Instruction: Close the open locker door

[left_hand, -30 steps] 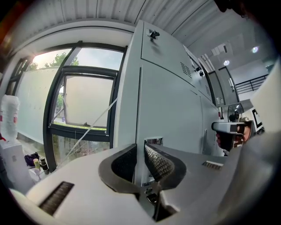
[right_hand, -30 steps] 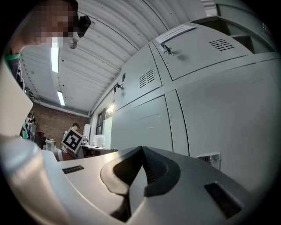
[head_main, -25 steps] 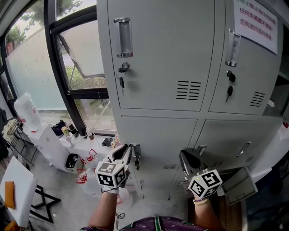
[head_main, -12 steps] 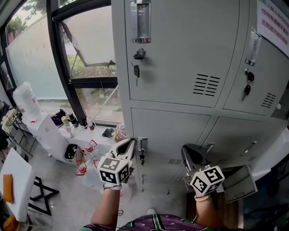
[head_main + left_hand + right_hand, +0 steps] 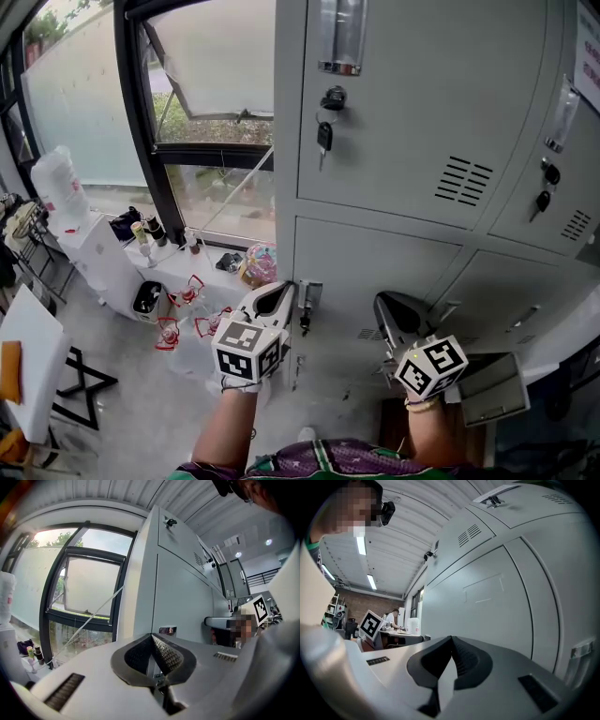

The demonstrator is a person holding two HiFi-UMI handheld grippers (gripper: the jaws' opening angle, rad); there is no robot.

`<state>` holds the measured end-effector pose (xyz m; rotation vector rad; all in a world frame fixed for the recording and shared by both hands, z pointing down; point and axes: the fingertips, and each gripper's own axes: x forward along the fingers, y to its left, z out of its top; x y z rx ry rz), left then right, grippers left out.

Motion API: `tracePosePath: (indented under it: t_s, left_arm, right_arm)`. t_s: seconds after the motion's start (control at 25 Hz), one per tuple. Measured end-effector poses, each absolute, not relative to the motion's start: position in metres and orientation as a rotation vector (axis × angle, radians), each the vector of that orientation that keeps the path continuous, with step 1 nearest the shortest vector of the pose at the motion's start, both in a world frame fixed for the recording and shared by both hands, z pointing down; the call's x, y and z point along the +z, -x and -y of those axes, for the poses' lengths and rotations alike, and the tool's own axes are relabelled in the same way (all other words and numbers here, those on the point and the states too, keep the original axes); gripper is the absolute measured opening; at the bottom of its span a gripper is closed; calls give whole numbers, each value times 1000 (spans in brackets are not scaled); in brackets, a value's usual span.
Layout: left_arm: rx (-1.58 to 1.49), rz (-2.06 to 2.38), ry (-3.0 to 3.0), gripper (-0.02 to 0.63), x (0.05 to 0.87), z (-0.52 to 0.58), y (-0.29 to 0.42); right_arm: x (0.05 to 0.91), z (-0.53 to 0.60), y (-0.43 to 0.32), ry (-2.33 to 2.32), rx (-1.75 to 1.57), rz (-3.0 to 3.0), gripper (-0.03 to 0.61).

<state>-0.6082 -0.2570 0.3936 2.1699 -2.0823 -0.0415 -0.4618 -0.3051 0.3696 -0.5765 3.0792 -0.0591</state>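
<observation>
The bank of grey lockers [image 5: 422,112] fills the far side of the scene, with a window to its left. In the upper and middle rows, every door in view sits flush with the cabinet.

The open locker door [image 5: 497,394] is low on the right, swung out from the bottom row towards the person. The task therefore looks barely begun: the door has yet to be reached and pushed home, and neither tool appears to touch it.

The right gripper [image 5: 386,307] is just left of that door. Its jaws are pressed together on nothing, and it faces a plain locker panel. The left gripper [image 5: 281,292] is further left. Its jaws are also pressed together and empty, with the tips close to the small handle [image 5: 308,295] of a closed lower locker.

Keys hang from the locks of the upper doors [image 5: 324,137].

Little writing is legible. A white paper notice [image 5: 591,37] at the top right is cut off by the picture's edge and cannot be read. The cubes on both tools carry only black-and-white square patterns. No brand shows anywhere.
</observation>
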Motion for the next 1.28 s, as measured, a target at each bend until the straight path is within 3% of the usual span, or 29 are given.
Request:
tracePosePath:
  t_s: [0.72,1.28]
  left_arm:
    - [-48,2193,-2076,21,386,242,615]
    - [-107,2100,-2123,20,404,184,564]
  right_arm:
    - [367,269,402,658,-58,-3043,5]
    - [366,216,334,755,-22,-3038,6]
